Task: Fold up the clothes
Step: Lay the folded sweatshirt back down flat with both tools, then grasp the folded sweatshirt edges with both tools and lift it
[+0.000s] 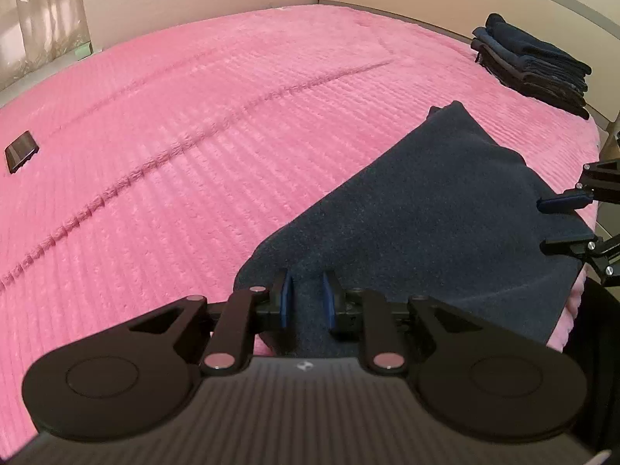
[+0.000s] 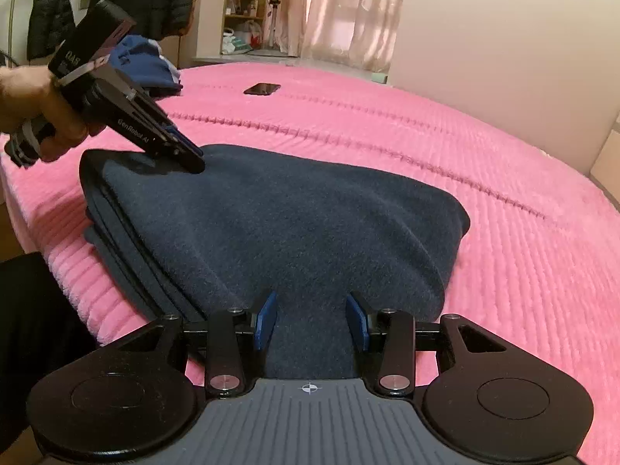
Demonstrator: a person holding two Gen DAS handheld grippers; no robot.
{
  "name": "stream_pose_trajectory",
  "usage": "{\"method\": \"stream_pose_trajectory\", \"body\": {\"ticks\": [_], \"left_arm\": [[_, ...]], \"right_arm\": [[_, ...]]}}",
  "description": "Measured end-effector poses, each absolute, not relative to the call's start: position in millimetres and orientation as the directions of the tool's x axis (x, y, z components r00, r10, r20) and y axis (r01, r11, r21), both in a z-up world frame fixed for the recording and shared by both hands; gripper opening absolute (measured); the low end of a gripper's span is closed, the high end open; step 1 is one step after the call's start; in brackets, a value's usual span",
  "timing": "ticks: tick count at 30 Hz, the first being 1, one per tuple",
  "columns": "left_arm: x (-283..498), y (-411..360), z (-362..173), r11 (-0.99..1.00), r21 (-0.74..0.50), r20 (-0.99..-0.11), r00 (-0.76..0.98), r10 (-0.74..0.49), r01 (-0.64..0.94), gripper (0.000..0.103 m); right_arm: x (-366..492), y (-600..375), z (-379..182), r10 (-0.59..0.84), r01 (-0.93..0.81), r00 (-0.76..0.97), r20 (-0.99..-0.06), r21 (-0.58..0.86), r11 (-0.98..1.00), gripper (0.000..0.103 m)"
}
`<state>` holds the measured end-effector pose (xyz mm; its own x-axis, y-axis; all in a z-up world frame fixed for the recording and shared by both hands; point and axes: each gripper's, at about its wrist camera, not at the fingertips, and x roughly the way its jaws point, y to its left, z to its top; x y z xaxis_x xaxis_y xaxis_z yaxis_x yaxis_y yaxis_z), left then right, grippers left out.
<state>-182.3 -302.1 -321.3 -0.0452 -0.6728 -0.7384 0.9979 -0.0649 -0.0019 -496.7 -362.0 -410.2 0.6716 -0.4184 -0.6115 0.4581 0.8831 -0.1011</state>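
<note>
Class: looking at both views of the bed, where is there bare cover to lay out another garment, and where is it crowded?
Free: the wide pink cover between the phone, the dark stack and the folded garment. Crowded: the near edge, where both grippers work the garment, and the corner with blue clothes.

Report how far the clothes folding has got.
Done: a stack of folded dark clothes sits at the bed's far edge. In hand: a navy garment, folded in layers, lies under both tongs. Left: the blue pile beyond the left tongs looks unfolded.
</note>
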Motion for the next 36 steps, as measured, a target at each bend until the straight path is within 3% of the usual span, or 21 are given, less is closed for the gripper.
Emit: {"method": "stream_pose_trajectory", "body": {"ticks": [3, 8, 12, 14, 18, 21, 36], "left_arm": [[-183.6, -300.2, -320.5, -0.062, 0.003, -0.74, -0.04, -0.671, 0.998, 0.017], [-209.8, -303.1, -311.8, -0.066, 0.117, -0.759, 0.046, -0.65, 0.991, 0.018], [-235.0, -286.4, -293.7, -0.053, 0.238, -0.76, 0.152, -0.632, 0.97, 0.02], [-244.7, -278.2, -289.2, -0.056, 0.222, -0.77, 0.14, -0.623, 0.973, 0.02], [-254.0, -275.2, -315.9, -0.082, 0.228, -0.803, 0.14, -0.579, 0.97, 0.021], [-253.1, -271.7, -319.7, -0.061, 0.221, -0.795, 0.144, -0.59, 0.973, 0.021], [-252.8, -271.7, -320.9, -0.061, 0.226, -0.787, 0.146, -0.599, 0.972, 0.021]], "right_arm": [[-489.6, -360.6, -412.9, -0.416, 0.451, 0.667, -0.618, -0.11, 0.886, 0.043], [-468.2, -362.7, -407.9, -0.428, 0.444, 0.626, -0.652, -0.153, 0.883, 0.043], [-467.5, -340.6, -377.9, -0.455, 0.454, 0.686, -0.567, -0.154, 0.877, 0.044], [-464.7, -333.7, -379.5, -0.425, 0.445, 0.699, -0.575, -0.116, 0.888, 0.044], [-454.9, -337.8, -415.0, -0.373, 0.448, 0.631, -0.68, -0.073, 0.891, 0.045], [-464.1, -340.6, -419.4, -0.37, 0.483, 0.655, -0.659, -0.01, 0.875, 0.047], [-466.6, -336.4, -419.6, -0.379, 0.464, 0.648, -0.66, -0.053, 0.884, 0.051]]}}
